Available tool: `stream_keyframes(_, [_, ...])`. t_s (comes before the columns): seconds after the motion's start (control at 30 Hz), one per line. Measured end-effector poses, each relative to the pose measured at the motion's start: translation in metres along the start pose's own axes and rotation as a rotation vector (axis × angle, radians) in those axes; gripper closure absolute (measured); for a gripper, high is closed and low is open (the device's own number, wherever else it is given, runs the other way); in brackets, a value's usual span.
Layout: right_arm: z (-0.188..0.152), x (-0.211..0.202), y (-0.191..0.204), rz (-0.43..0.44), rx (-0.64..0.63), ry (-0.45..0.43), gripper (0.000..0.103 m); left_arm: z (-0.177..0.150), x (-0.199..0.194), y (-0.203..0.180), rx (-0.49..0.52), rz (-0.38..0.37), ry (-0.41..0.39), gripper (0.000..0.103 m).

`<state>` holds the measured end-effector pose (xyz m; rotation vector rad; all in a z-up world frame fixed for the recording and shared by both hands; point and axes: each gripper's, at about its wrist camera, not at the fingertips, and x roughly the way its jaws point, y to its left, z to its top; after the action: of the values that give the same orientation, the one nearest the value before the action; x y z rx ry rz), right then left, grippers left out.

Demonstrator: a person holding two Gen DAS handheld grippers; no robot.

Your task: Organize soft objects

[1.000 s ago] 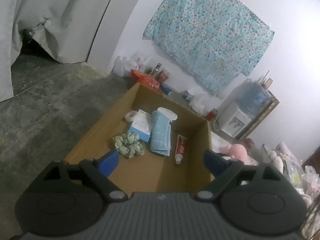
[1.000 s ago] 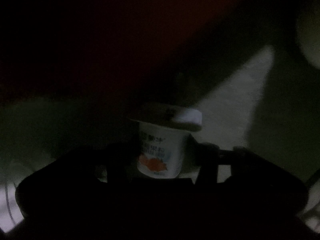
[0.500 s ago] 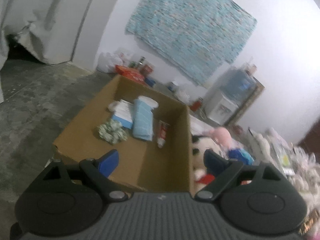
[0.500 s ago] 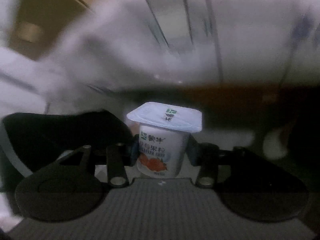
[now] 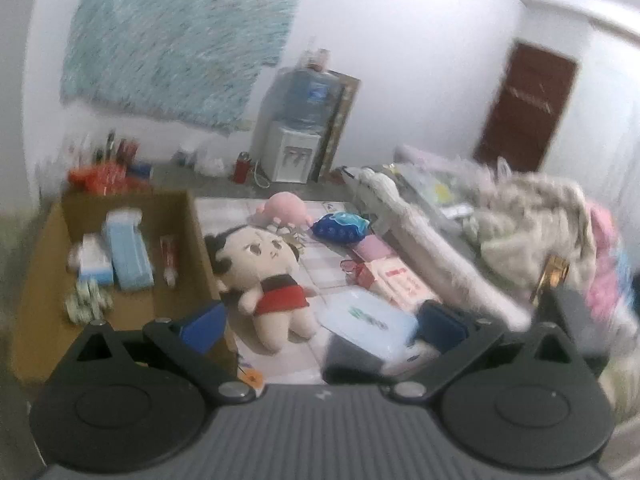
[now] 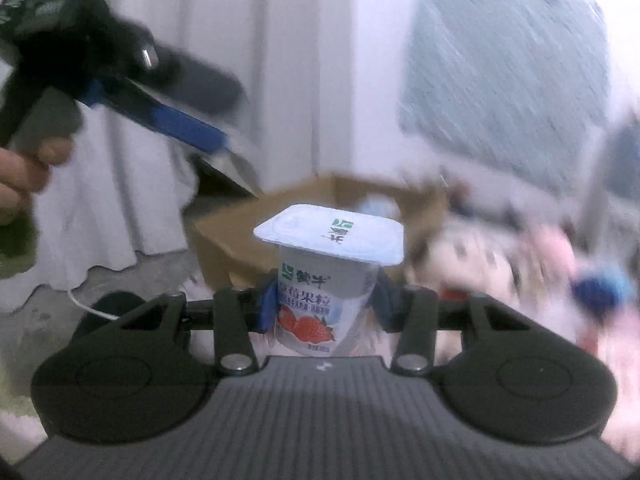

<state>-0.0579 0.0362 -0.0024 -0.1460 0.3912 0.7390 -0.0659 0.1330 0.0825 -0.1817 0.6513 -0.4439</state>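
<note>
Right gripper [image 6: 326, 306]: fingers clamping an upright yogurt cup [image 6: 325, 276], sealed. Left gripper [image 5: 322, 322]: jaws just widening, nothing gripped, hovering over plush doll [image 5: 266, 276] beside cardboard box [image 5: 192, 240].

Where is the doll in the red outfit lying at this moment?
In the left wrist view, the doll lies on its back on the tiled floor, just right of the cardboard box, with the pink plush behind its head.

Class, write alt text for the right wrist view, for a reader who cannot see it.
The right gripper holds an upright strawberry yogurt cup with a sealed foil lid. Behind it stands an open cardboard box, with blurred plush toys to its right. At upper left, a hand holds the left gripper.
</note>
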Motion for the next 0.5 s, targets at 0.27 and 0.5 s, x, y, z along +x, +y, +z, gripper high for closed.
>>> stream_keyframes(0.27, [0.058, 0.037, -0.024, 0.194, -0.244, -0.032, 0.058, 0.022, 0.01, -0.025, 0.273, 0.065, 0.044, 0.0])
stream_keyframes(0.5, [0.083, 0.081, -0.041, 0.359, -0.379, -0.059, 0.058, 0.04, 0.041, 0.012, 0.244, 0.092, 0.16, 0.017])
